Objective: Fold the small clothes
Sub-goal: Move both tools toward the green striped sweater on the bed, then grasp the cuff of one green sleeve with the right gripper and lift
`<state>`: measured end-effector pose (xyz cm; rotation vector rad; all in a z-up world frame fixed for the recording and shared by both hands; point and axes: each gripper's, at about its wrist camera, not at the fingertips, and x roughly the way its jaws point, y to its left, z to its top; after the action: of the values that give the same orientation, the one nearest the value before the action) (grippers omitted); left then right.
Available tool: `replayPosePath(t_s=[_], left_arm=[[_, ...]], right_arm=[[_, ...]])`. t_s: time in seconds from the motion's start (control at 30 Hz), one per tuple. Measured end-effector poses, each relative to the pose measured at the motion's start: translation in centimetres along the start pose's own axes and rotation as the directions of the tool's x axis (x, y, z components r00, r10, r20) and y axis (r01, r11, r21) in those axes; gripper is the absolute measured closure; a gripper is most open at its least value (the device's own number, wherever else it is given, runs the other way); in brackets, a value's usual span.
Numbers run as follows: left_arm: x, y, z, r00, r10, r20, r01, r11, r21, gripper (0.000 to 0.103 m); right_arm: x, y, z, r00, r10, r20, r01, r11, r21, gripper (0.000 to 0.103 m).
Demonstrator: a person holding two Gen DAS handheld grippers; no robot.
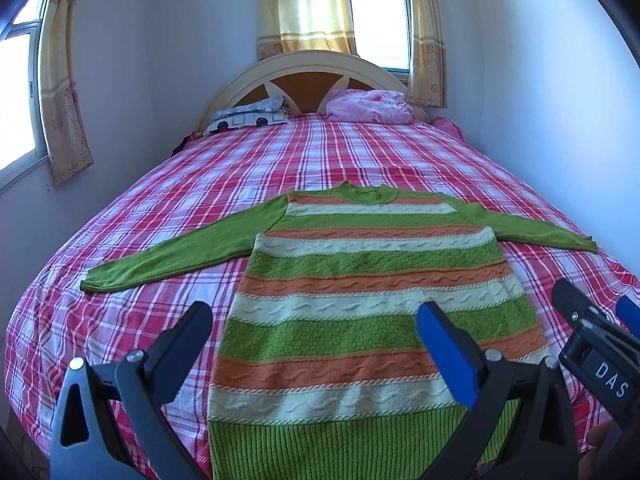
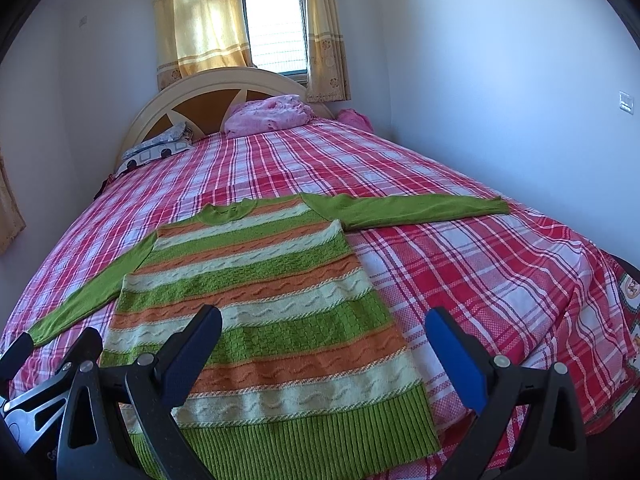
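1. Striped sweater (image 1: 360, 280) lies flat, front up, on the plaid bed (image 1: 160, 208). The ribbed hem is at the near edge and the collar points toward the headboard (image 1: 308, 76). Both green sleeves are spread out sideways, which reads as a layout ready for folding; no fold is made yet.
2. Left hand-held gripper (image 1: 316, 344): fingers spread wide, holding nothing, poised over the hem's left half.
3. Right hand-held gripper (image 2: 324, 344): also spread and empty, above the hem's right corner, one finger over the knit and the other over bare sheet.
4. Judgement: the pair is positioned low at the hem side so that either sleeve or the hem can be taken first.
5. Left sleeve (image 1: 172, 256) reaches toward the bed's left edge; right sleeve (image 2: 420, 210) runs straight toward the right wall.
6. Surroundings: pink bundle (image 1: 368, 110) and patterned pillow (image 1: 248, 114) sit at the headboard, well apart from the sweater.
7. Nothing lies on the garment or blocks it.
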<state>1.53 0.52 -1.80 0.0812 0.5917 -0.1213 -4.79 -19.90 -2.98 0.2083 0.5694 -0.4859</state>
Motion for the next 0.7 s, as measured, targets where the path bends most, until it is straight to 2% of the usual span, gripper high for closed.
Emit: replayPosePath(t_s=[0.27, 0.53, 0.63, 0.7], left_arm=[[2.8, -0.5, 0.1, 0.999, -0.033, -0.033, 0.034, 0.999, 0.025, 0.0], [8.0, -1.5, 2.2, 0.995, -0.037, -0.088, 0.041, 0.998, 0.043, 0.0], [9.9, -1.8, 3.3, 0.995, -0.031, -0.091, 0.038, 0.997, 0.07, 0.0], [11.1, -1.8, 4.0, 0.996, -0.037, -0.085, 0.045, 0.995, 0.093, 0.0]], right_arm=[[2.9, -0.5, 0.0, 0.999, -0.018, -0.045, 0.017, 1.0, -0.005, 0.001], [7.6, -2.4, 2.6, 0.994, -0.077, -0.076, 0.078, 0.997, 0.017, 0.001], [9.4, -3.1, 3.8, 0.994, -0.065, -0.093, 0.068, 0.997, 0.037, 0.001], [10.9, -3.9, 4.5, 0.995, -0.02, -0.101, 0.027, 0.998, 0.064, 0.001]])
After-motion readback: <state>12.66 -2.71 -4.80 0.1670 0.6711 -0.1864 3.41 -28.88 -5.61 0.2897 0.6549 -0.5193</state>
